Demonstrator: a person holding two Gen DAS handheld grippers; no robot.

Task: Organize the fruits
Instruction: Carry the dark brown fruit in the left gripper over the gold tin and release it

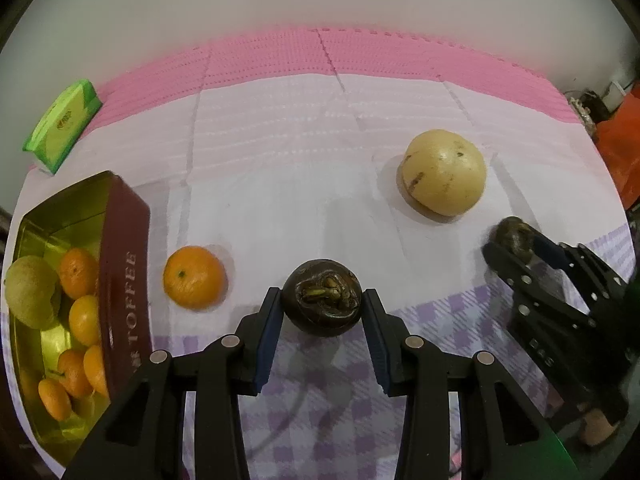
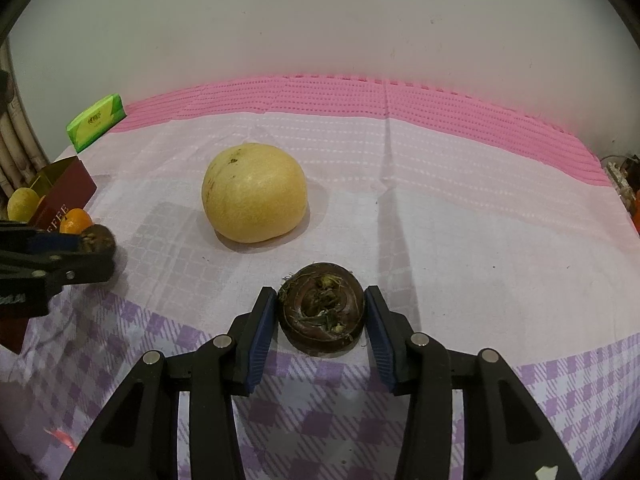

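My left gripper is shut on a dark brown water chestnut, its blue pads pressed on both sides, over the checked cloth. My right gripper is shut on a second, flatter water chestnut. In the left wrist view the right gripper shows at the right edge. In the right wrist view the left gripper sits at the left edge. A loose orange lies beside a brown toffee tin. The tin holds several oranges and a yellow-green pear. A large pale yellow fruit sits behind the grippers.
A green tissue pack lies at the far left by the pink mat. A white wall stands behind the table. Orange and cluttered items sit off the right edge. White cloth lies between the tin and the yellow fruit.
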